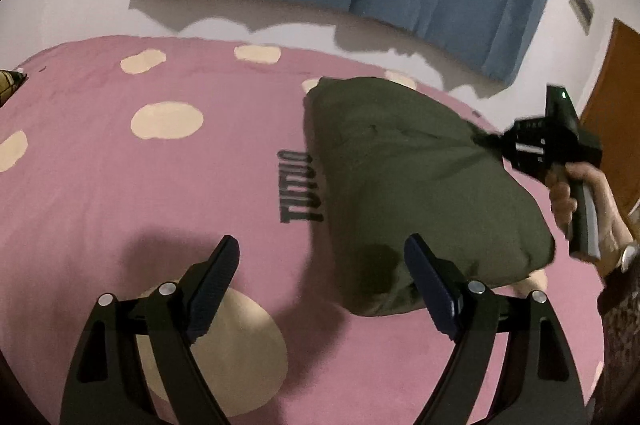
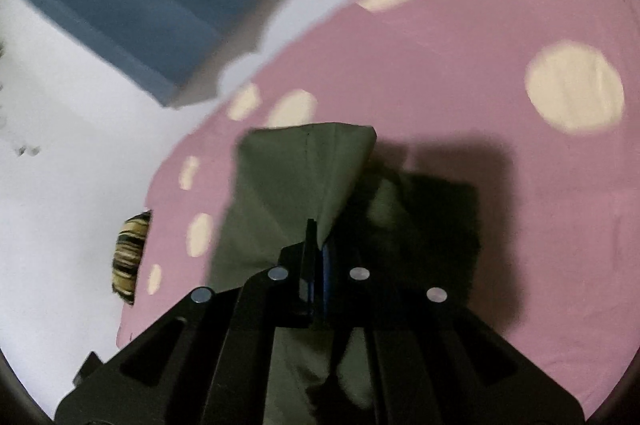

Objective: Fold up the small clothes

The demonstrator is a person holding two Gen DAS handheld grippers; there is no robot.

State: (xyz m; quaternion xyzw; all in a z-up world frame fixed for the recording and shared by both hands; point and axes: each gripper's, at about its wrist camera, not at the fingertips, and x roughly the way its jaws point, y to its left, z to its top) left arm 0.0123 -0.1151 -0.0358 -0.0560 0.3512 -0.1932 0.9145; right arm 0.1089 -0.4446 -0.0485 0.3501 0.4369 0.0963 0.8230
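Our left gripper (image 1: 320, 257) gapes wide over the sheet (image 1: 120, 185); only our right view shows the right gripper (image 2: 316, 237) pinching the garment (image 2: 292, 177).

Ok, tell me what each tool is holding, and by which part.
The right tool is shut on the olive garment, pinching a raised edge of it. The left tool is open and holds nothing.

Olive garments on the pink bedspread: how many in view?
1. A single olive-green cloth garment lies on the right part of the pink cream-spotted bedspread, one edge pinched in the right tongs. Anything beneath it would be hidden.
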